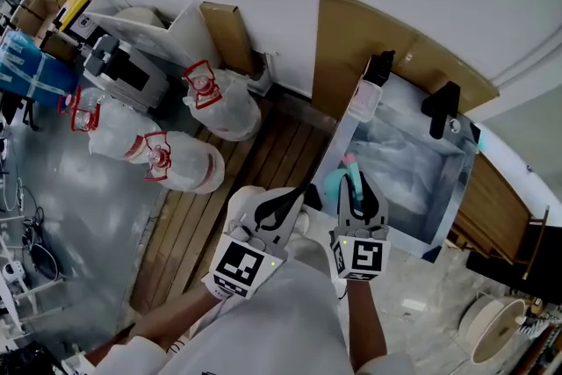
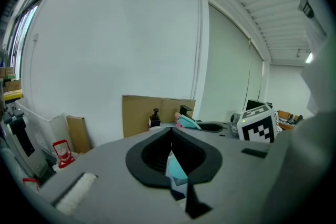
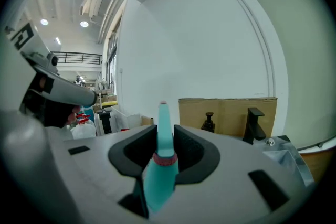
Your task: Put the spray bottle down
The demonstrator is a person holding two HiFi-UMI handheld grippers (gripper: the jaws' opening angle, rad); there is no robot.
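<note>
1. The spray bottle (image 3: 160, 165), teal with a pink band at the neck, stood upright between the jaws of the right hand-held gripper (image 3: 164, 135). The jaws were closed partway and pressed on its neck from both sides.
2. In the head view the right hand-held gripper (image 1: 355, 187) held the bottle (image 1: 336, 183) in the air at the near rim of the steel sink (image 1: 457, 180). It rested on nothing.
3. The left hand-held gripper (image 2: 170, 136) had its jaws drawn together, tips meeting. It hung just beside the right one (image 1: 297, 193).
4. Step judged: carrying, with the set-down not begun.
5. The next move probably called for picking a flat spot by the sink and lowering the bottle level until its base sat. Only then should the jaws part, so it would not tip.
6. Hard to read:
   - The bottle's base and trigger were covered by the gripper in every view.
   - A pale blue-white sliver showed in the left jaws' slot. Whether it was pinched or merely seen past them was unclear.
   - No bare counter near the bottle could be made out.
   - The black faucet (image 1: 442, 108) and the cardboard (image 1: 351, 39) stood behind the sink. The water jugs (image 1: 189, 161) lay well apart on the floor.
</note>
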